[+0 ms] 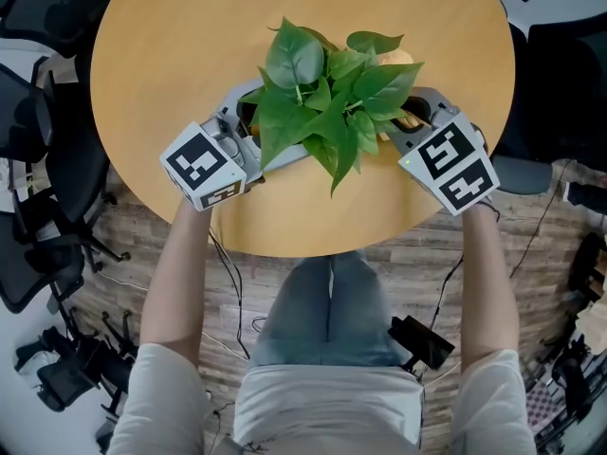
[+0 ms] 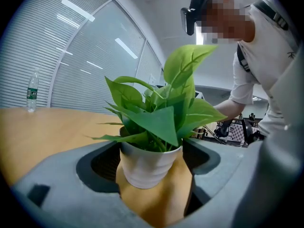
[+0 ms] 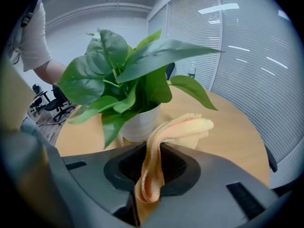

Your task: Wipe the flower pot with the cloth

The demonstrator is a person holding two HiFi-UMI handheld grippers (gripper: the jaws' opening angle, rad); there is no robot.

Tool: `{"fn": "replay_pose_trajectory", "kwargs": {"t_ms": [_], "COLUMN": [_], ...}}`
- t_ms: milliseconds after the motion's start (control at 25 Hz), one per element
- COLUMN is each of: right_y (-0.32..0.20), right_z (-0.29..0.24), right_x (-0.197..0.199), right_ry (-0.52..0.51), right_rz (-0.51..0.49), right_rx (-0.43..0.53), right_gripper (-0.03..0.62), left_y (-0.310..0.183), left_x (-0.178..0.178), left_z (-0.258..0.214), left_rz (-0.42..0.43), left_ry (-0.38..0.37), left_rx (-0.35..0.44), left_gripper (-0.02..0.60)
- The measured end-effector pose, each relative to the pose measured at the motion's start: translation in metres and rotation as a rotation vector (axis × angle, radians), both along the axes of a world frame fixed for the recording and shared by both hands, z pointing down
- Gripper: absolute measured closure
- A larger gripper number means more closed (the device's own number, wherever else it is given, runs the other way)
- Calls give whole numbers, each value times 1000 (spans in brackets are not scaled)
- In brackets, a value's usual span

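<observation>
A white ribbed flower pot [image 2: 148, 167] with a leafy green plant [image 1: 327, 98] stands near the front edge of the round wooden table [image 1: 171, 45]. My left gripper [image 2: 151, 177] reaches in from the left. The pot sits between its jaws, with both pads against the pot's sides. My right gripper [image 3: 151, 175] is at the plant's right side and is shut on a folded peach cloth [image 3: 175, 132]. The cloth's free end curls up just beside the pot [image 3: 140, 125]. In the head view the leaves hide the pot, and only a bit of the cloth [image 1: 396, 60] shows.
A water bottle [image 2: 32, 91] stands far back on the table. Black office chairs [image 1: 38, 207] crowd the floor at the left, and cables run under the table edge [image 1: 313, 249]. Glass walls with blinds [image 3: 247, 56] lie behind.
</observation>
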State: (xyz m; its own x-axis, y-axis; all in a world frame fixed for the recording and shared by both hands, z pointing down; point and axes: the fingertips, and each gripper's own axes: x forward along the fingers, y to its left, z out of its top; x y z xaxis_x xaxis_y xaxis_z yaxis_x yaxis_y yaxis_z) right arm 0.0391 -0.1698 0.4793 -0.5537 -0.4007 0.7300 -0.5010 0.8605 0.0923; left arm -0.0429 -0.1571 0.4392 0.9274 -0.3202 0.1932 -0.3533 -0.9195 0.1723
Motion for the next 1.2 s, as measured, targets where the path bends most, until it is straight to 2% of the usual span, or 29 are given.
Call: {"fn": "replay_pose_trajectory", "kwargs": {"t_ms": [240,840,1200], "right_y": [-2,18,36], "right_z": [-5,-4,-4], "right_x": [-22,-18,-19], "right_ry": [53,-11,-16], "right_rz": [-107,-80,-80], "right_rx": [41,7,4], "right_gripper": [533,533,533], "left_y": [0,4,10], "left_x": [1,5,7], "left_z": [0,1,2], "left_rz": [-23,-140,-260], "left_ry": [-11,-17,-39], "left_rx": [1,-2,-14], "left_gripper": [160,161,164]}}
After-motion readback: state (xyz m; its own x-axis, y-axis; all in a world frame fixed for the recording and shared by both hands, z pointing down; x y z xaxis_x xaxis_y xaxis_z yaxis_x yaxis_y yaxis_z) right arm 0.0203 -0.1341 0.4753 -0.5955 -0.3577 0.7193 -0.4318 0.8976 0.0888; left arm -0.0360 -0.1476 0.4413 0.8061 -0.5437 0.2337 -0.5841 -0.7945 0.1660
